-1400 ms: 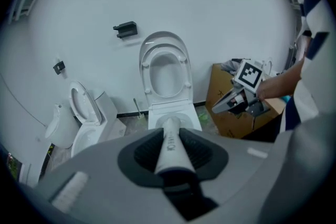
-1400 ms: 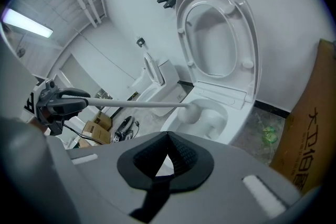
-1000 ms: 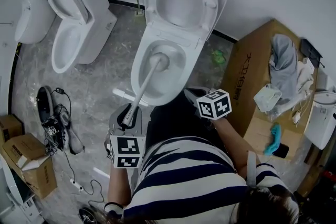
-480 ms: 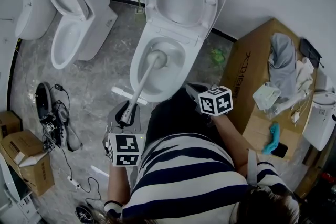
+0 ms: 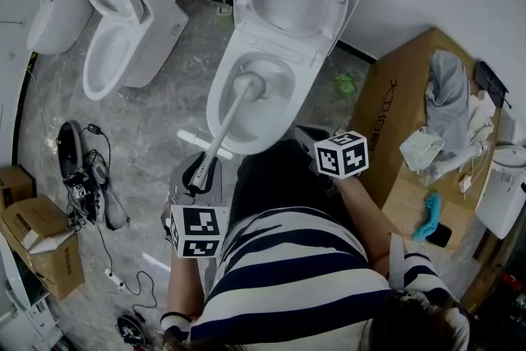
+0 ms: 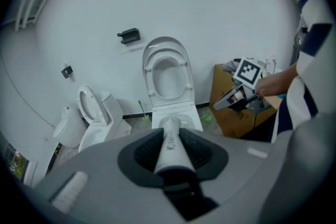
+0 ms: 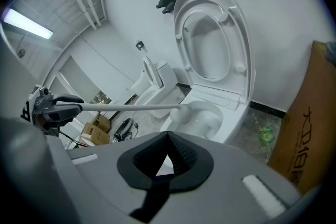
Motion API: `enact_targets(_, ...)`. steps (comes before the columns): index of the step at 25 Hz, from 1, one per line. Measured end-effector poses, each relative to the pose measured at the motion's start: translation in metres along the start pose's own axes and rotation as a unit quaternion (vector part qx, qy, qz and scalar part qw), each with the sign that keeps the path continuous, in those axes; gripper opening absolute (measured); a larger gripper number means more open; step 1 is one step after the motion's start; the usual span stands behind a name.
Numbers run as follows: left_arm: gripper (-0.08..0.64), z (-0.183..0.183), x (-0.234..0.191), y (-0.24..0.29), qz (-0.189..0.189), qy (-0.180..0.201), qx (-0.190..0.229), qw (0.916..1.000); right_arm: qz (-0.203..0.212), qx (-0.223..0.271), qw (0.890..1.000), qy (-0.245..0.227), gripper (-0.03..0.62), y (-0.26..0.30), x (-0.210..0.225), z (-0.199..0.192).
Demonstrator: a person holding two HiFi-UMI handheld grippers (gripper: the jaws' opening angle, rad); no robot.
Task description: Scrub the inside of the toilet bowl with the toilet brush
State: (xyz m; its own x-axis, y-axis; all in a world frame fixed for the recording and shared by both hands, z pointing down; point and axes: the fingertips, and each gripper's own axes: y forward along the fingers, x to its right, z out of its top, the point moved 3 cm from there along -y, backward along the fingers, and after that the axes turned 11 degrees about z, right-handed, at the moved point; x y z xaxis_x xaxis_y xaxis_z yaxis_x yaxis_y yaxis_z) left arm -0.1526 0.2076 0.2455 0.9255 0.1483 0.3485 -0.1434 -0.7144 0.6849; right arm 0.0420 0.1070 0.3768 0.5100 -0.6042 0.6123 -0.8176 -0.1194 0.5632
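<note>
The white toilet (image 5: 246,136) stands with lid and seat raised; its bowl is open toward me. The toilet brush (image 5: 246,85) has its white head down inside the bowl, and its long pale handle slants back to my left gripper (image 5: 197,177). In the left gripper view my left gripper (image 6: 169,136) is shut on the brush handle (image 6: 170,147), with the toilet (image 6: 173,113) straight ahead. My right gripper (image 5: 306,134) hovers by the bowl's right front rim. In the right gripper view my right gripper (image 7: 168,136) is shut with nothing in it, and the brush head (image 7: 181,113) shows inside the bowl.
A second toilet (image 5: 123,29) and another white fixture (image 5: 53,12) stand at the left. A large cardboard box (image 5: 394,119) with cloths on it flanks the toilet's right. Cables and gear (image 5: 82,177) and small boxes (image 5: 37,238) lie on the marble floor at the left.
The brush head has slid a little toward the back of the bowl, with the left gripper following. The right gripper has hardly moved.
</note>
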Motion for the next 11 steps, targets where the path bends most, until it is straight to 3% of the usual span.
enact_targets(11, 0.000, 0.0038, 0.0028, -0.0001, 0.002, 0.008, 0.002, 1.0000, -0.001, 0.009, 1.000, 0.002, -0.003, -0.0011, 0.0039, 0.0003)
